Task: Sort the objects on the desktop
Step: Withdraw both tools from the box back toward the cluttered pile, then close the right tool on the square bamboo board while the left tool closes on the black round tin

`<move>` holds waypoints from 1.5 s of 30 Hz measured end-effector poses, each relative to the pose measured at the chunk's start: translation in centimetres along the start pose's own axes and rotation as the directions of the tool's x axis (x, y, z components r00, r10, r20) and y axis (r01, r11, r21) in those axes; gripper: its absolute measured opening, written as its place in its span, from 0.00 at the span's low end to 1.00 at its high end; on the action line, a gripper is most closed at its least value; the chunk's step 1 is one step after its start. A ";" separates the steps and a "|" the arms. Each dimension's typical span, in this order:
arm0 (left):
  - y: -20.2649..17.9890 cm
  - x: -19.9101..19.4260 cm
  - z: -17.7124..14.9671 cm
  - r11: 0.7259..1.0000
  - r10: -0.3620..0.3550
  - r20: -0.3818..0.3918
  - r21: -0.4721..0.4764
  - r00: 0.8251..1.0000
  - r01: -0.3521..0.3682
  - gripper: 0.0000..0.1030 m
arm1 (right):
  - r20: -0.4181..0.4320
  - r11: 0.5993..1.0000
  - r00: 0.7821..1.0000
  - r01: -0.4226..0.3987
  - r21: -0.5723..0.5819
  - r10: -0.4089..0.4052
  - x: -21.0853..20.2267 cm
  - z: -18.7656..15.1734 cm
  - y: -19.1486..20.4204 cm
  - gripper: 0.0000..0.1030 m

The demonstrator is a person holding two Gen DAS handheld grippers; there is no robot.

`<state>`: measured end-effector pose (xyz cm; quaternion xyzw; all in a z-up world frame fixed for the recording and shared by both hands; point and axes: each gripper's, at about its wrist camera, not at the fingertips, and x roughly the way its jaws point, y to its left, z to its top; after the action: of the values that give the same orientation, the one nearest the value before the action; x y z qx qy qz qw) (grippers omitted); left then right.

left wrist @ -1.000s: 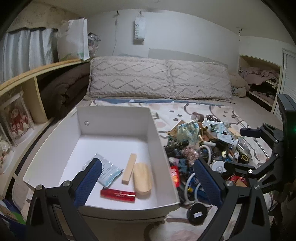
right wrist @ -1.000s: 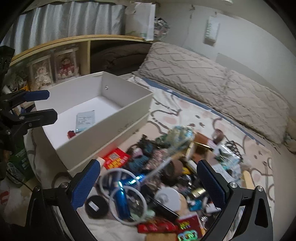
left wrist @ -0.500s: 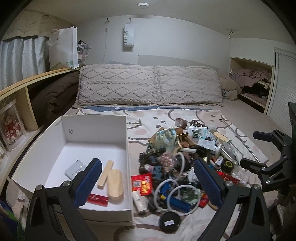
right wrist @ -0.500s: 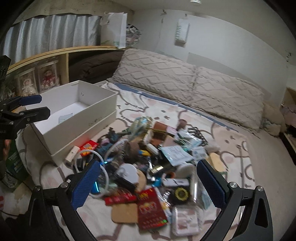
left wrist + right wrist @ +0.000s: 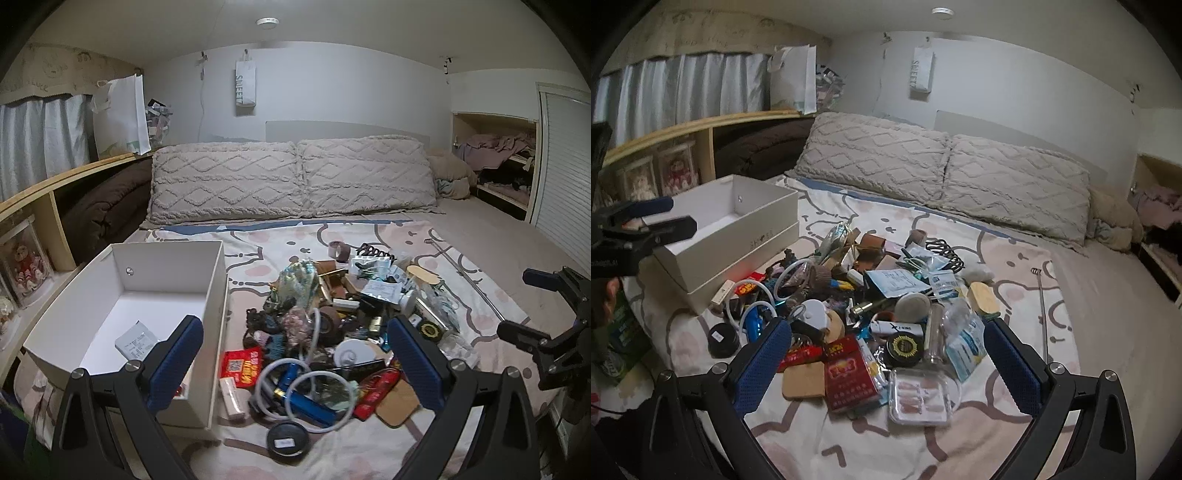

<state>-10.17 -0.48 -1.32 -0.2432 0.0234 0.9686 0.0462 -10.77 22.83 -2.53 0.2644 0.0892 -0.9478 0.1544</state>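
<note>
A pile of small objects [image 5: 343,321] lies on the patterned bedspread, also in the right wrist view [image 5: 871,306]. A white open box [image 5: 122,317] stands left of it, holding a paper packet [image 5: 135,341]; the box also shows in the right wrist view [image 5: 738,236]. My left gripper [image 5: 295,363] is open and empty, raised above the pile's near edge. My right gripper [image 5: 886,363] is open and empty, raised above a red cigarette pack [image 5: 849,376] and a clear plastic case [image 5: 919,395]. The right gripper shows at the right of the left wrist view [image 5: 535,306].
Two beige pillows [image 5: 291,177] lie against the far wall. A wooden shelf [image 5: 48,188] with a brown blanket runs along the left. A black round lid [image 5: 288,439] and a blue pump with white tubing [image 5: 306,398] lie at the pile's near edge.
Both grippers have pulled back and up from the box and pile, so more of the bed shows. The left view has swung right, off the box onto the pile. Both stay open.
</note>
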 end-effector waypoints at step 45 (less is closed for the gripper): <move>-1.3 6.2 -9.1 0.997 0.064 -0.234 -0.025 0.970 -0.072 0.98 | -0.103 0.972 0.970 -0.208 0.109 0.219 5.6 -6.9 -0.3 0.78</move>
<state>-11.25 0.66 -12.27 -0.3548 0.0210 0.9347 0.0057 -12.17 23.45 -11.35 0.3334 0.0226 -0.9122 0.2371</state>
